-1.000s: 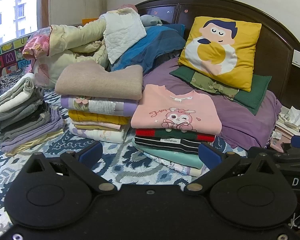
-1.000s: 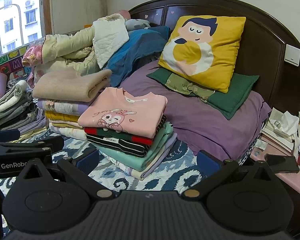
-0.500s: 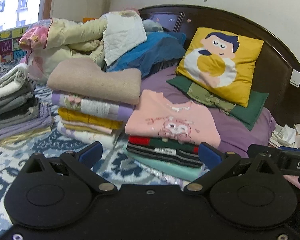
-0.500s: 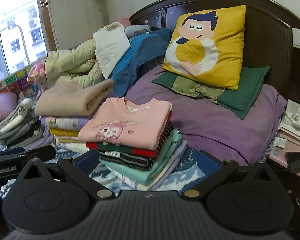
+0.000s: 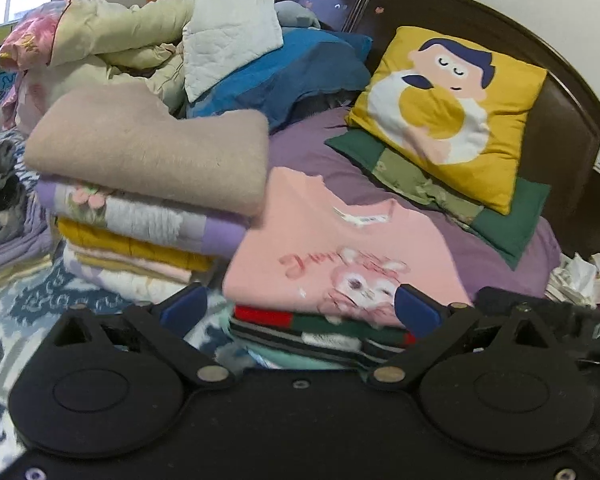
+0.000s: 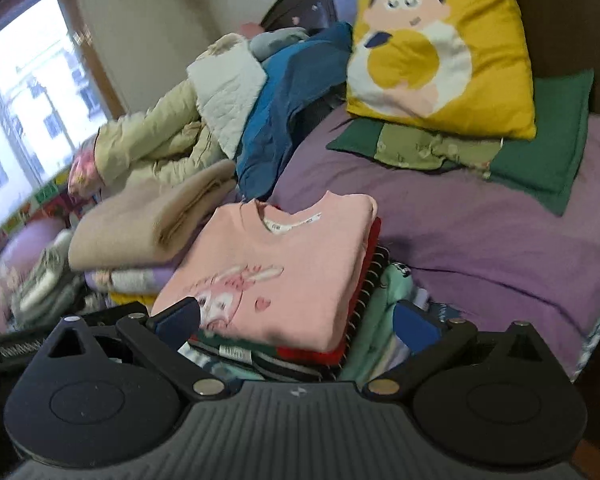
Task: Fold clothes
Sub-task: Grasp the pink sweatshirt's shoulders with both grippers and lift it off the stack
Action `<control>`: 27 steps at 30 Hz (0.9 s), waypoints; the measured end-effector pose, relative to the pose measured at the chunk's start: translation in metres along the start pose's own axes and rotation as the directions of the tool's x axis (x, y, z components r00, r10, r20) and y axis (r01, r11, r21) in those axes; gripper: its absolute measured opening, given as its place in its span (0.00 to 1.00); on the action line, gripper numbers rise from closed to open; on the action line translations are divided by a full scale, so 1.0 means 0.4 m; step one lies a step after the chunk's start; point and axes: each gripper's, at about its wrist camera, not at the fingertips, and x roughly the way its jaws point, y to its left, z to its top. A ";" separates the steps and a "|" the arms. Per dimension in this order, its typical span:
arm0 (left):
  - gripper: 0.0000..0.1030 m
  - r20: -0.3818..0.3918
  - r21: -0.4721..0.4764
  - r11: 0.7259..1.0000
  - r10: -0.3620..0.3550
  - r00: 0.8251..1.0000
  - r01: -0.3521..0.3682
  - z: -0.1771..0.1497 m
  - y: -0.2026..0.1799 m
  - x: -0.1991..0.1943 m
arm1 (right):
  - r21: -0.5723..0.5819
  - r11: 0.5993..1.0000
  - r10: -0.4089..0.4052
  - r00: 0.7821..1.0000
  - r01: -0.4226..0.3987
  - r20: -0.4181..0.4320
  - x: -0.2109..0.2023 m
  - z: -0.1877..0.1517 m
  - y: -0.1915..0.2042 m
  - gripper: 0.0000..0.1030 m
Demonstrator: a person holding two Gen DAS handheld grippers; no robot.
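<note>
Two grippers are held with jaws spread wide and empty over a bed where most of the clothes already lie folded. The left gripper (image 5: pixel 298 306) is aimed at the near edge of a stack topped by a pink shirt (image 5: pixel 340 256), its blue pads flanking the stack's front; the right gripper (image 6: pixel 298 320) faces the same pink shirt (image 6: pixel 276 272) from a little further round, and nothing is pinched by either. Below the pink shirt a red-and-green layer, striped pieces and a mint garment (image 6: pixel 380 320) are seen. At nine o'clock of this stack, touching it, a second stack is capped by a beige sweater (image 5: pixel 148 152) over lilac and yellow layers. An unfolded heap (image 5: pixel 172 36) of cream, white quilted and blue pieces is piled at twelve o'clock of the beige sweater, against the headboard, and a yellow pillow (image 5: pixel 448 112) is propped at two o'clock on the purple quilt (image 5: pixel 512 256). The step in hand is judged to be a pause between garments, with the pink shirt set down as finished. For the next move, a reach past both stacks to the heap is probably called for, one loose piece being gripped and drawn clear without the neat stacks being toppled. The frames are blurred, so fine detail cannot be told.
</note>
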 end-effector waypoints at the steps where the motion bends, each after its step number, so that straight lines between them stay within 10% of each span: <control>1: 0.93 0.001 0.001 1.000 -0.002 1.000 0.002 0.007 0.009 0.016 | 0.010 1.000 0.005 1.000 -0.005 -0.004 0.016 0.003 -0.007 0.93; 6: 0.68 -0.036 -0.023 0.999 -0.031 0.999 0.030 0.028 0.060 0.097 | 0.034 0.999 0.016 1.000 -0.015 -0.026 0.088 0.010 -0.028 0.80; 14: 0.65 -0.079 -0.109 0.991 -0.088 0.993 0.079 0.027 0.104 0.159 | 0.073 0.997 0.035 0.998 -0.031 -0.045 0.144 -0.011 -0.046 0.59; 20: 0.10 -0.053 -0.037 0.999 -0.011 0.999 0.009 0.028 0.078 0.144 | 0.023 0.999 0.034 0.999 -0.033 -0.022 0.121 -0.002 -0.033 0.32; 27: 0.06 0.009 0.010 0.998 -0.058 0.998 0.058 0.034 0.049 0.049 | -0.002 0.998 0.056 0.998 -0.056 -0.005 0.080 0.016 -0.028 0.21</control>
